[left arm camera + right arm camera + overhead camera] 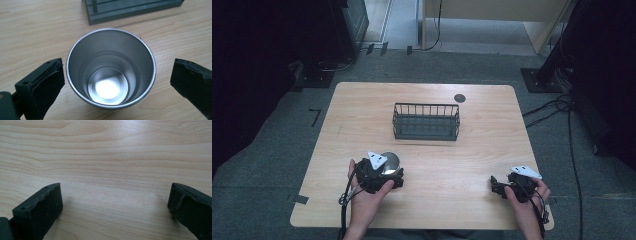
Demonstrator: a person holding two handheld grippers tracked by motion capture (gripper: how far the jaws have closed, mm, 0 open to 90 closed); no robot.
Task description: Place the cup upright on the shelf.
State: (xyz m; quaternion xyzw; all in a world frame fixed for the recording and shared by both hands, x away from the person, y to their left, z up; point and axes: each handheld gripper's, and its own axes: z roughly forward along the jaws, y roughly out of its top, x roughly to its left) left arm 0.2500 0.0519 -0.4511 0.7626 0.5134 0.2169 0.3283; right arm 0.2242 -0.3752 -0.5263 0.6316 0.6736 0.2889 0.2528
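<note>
A shiny steel cup [110, 72] stands upright on the wooden table [462, 160], empty inside. My left gripper [116, 85] is open with one jaw on each side of the cup's rim, a small gap left at each side. From above, the cup [391, 161] peeks out just beyond the left gripper [387, 172] near the table's front left. My right gripper [115, 207] is open over bare wood, nothing between its jaws; it rests at the front right [502, 189], held in a hand.
A dark wire basket [426, 122] stands at the table's middle, toward the far side; its base [130, 10] lies just beyond the cup. A small dark round disc [459, 98] sits near the far edge. Cables trail on the floor at right.
</note>
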